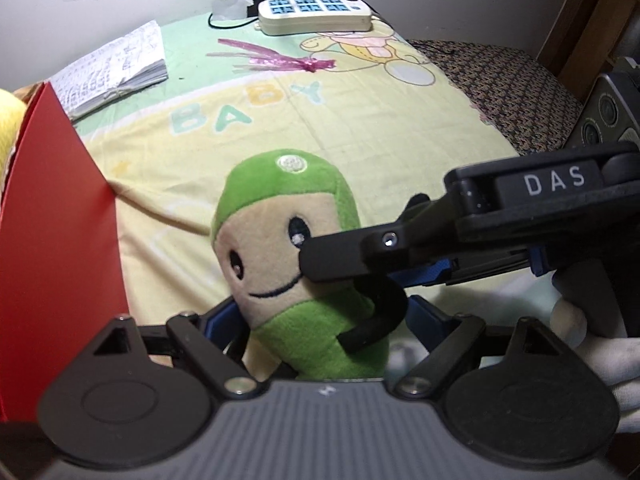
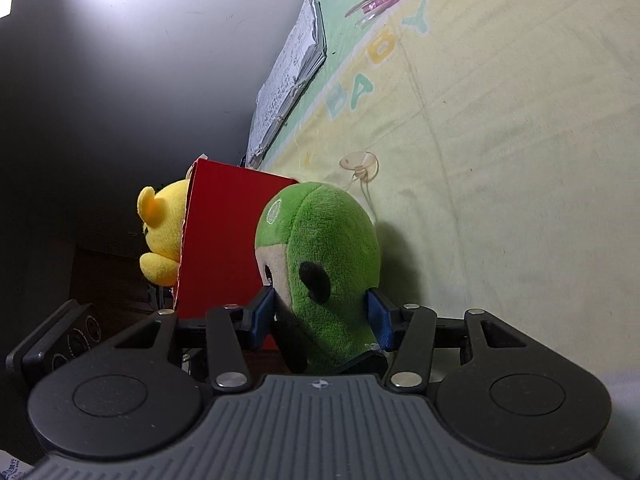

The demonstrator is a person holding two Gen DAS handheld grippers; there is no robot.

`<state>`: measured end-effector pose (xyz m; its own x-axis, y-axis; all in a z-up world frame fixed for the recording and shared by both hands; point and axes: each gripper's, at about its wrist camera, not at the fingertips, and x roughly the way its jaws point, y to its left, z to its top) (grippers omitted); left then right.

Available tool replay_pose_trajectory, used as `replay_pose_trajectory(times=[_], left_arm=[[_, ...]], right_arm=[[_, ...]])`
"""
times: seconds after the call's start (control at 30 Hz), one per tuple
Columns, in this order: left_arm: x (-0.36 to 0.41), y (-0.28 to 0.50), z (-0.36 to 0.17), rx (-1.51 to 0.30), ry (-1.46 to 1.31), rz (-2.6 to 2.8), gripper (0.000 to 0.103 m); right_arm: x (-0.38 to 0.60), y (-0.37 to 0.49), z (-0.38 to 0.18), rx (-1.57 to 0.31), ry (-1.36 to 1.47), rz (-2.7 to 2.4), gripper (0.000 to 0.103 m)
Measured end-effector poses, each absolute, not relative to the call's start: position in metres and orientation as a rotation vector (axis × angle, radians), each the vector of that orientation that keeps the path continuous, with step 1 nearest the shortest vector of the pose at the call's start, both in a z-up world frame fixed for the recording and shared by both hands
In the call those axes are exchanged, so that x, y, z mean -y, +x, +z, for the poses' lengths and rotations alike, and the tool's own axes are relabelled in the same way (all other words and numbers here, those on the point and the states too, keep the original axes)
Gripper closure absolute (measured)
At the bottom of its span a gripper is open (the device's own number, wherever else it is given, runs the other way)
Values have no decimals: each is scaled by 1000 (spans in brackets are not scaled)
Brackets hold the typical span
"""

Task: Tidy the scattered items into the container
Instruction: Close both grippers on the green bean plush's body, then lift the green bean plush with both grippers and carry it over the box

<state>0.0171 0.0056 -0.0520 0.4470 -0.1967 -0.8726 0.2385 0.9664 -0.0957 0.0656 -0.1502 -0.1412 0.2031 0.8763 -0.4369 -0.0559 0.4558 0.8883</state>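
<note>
My right hand-held gripper (image 2: 322, 320) is clamped on the green plush toy (image 2: 320, 256), blue pads (image 2: 380, 320) pressing its sides, one on each. In the left wrist view that same gripper comes in from the right, its black finger across the toy's face near one eye. My left hand-held gripper (image 1: 316, 328) sits around the toy's lower body; pads (image 1: 426, 320) flank it on both sides but I cannot tell if they actually bite or stand off it. Toy (image 1: 292, 264) is upright-ish, tilted a bit, face toward the left camera, black strap looped at its side. My gloved hand (image 1: 600, 352) is on the right gripper's handle. Red container (image 1: 56, 240) is just beside the toy on the left, wall upright; yellow plush toy (image 2: 164, 236) pokes out behind its rim. Surface is a bed sheet (image 1: 360, 128), pale yellow/green with "BABY" print. A clear suction cup (image 2: 358, 164) lies on it past the toy's head. Farther back: notebook (image 1: 116, 68) at the wall side, pink ribbon (image 1: 280, 60) mid-sheet, then a power strip (image 1: 316, 14) at the far edge against the wall.
</note>
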Motion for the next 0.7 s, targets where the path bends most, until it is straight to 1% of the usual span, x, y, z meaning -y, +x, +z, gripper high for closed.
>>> replay_pose_trajectory(times=[0.13,0.33,0.7], left_arm=[[-4,-1,-51,-1091,32,-293,16],[-3,-26,-47,-1084,53,-318,16],[-25,-60,-9,-949,57,-332,16]], right_arm=[[150,44,-141,-1224,866,780,49],[146,22,-135,-1224,840,779,49],[125,-7,-91,-1089,753,827,50]])
